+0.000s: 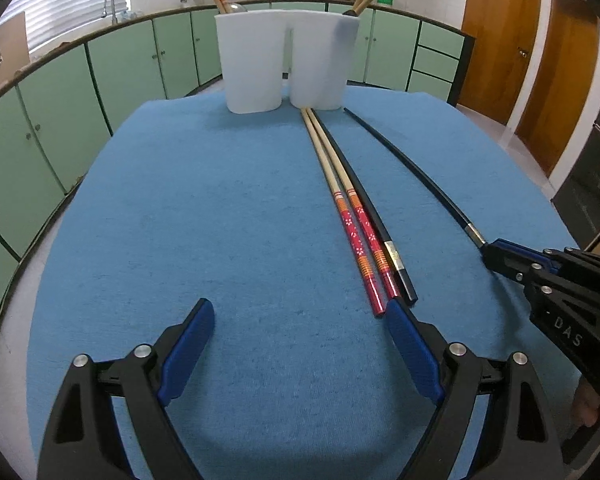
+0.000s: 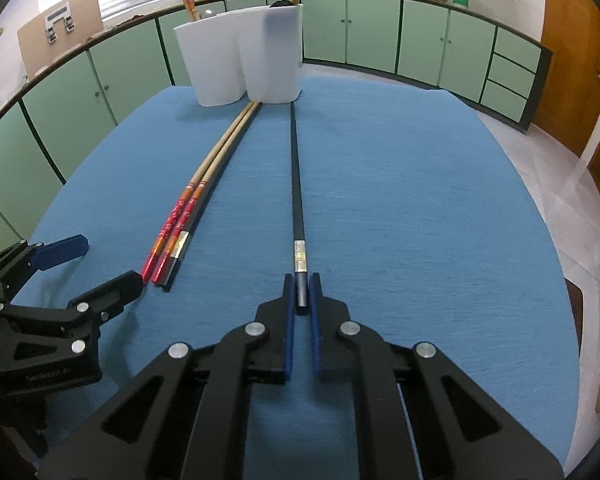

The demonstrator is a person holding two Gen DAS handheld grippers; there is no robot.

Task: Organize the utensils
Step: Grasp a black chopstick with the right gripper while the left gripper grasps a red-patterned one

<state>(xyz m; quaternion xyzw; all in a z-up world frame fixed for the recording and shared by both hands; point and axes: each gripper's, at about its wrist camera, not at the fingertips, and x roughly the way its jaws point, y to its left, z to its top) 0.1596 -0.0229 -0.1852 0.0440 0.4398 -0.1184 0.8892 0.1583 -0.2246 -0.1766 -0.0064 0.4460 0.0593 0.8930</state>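
Across the centre of the frame spreads the blue cloth (image 1: pixel 220 220); at its top stands the white twin-cup holder (image 1: pixel 286 62). Mid-frame lie two red-ended chopsticks (image 1: pixel 354 232). The left gripper (image 1: pixel 300 332) gapes wide; the right gripper (image 2: pixel 302 290) pinches the black chopstick (image 2: pixel 297 184).

Both wrist views look steeply down, close over the blue table (image 1: pixel 220 200), sharing the white holder (image 2: pixel 240 60).
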